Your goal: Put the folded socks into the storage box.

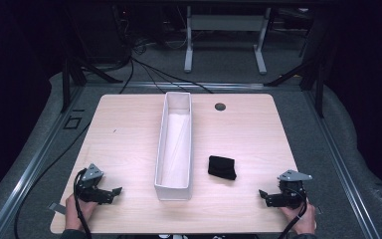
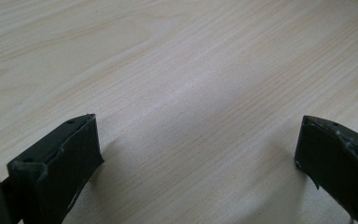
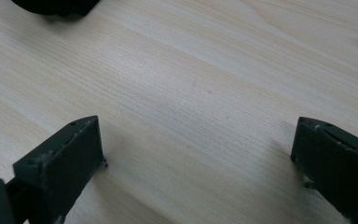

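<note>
A long white open box [image 1: 174, 144] stands in the middle of the wooden table [image 1: 124, 134], running front to back. A folded black cloth [image 1: 222, 167] lies to its right; its edge also shows at the top left of the right gripper view as the black cloth [image 3: 56, 6]. My left gripper [image 1: 115, 191] rests near the front left corner, held by a hand, jaws wide apart over bare wood. In its own view the left gripper [image 2: 198, 140] holds nothing. My right gripper [image 1: 263, 195] sits near the front right, and the right gripper [image 3: 198, 140] is open and empty.
A round cable hole [image 1: 220, 106] lies in the table's far side, right of the box. Cables trail over the grey floor at the left [image 1: 54, 164]. A white desk frame [image 1: 224, 30] stands beyond the table.
</note>
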Tool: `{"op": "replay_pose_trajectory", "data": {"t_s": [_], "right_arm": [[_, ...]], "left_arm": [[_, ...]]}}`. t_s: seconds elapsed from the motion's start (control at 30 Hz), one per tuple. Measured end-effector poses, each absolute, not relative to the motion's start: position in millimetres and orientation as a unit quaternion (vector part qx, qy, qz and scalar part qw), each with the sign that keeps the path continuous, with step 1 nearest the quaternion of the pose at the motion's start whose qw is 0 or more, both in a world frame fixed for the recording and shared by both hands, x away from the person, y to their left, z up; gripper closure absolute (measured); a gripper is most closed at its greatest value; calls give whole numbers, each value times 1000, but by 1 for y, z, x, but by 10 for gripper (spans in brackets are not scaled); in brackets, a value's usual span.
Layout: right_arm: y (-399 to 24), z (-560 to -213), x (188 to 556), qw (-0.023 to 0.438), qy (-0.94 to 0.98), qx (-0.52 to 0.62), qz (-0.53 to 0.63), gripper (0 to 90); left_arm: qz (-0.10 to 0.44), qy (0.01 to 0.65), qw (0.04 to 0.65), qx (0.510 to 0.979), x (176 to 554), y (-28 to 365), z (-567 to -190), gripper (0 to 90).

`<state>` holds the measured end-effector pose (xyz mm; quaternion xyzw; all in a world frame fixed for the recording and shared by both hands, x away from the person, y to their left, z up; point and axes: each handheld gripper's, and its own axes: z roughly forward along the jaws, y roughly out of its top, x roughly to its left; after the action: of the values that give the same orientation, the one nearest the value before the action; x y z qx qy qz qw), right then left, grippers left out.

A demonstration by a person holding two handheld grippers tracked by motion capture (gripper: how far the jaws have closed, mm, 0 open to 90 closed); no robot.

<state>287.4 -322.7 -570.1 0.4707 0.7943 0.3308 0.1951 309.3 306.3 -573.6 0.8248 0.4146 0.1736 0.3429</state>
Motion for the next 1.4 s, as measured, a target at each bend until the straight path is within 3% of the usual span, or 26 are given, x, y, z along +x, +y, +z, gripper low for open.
{"op": "replay_pose_trajectory", "data": {"t_s": [0.5,1.4], "right_arm": [[-320,-559,287,186,820,452,298,32],[-281,-481,298,181,879,367,243,27]], "left_arm": [[175,416,343,824,310,306,-574,0],[176,417,343,823,310,306,-574,3]]}}
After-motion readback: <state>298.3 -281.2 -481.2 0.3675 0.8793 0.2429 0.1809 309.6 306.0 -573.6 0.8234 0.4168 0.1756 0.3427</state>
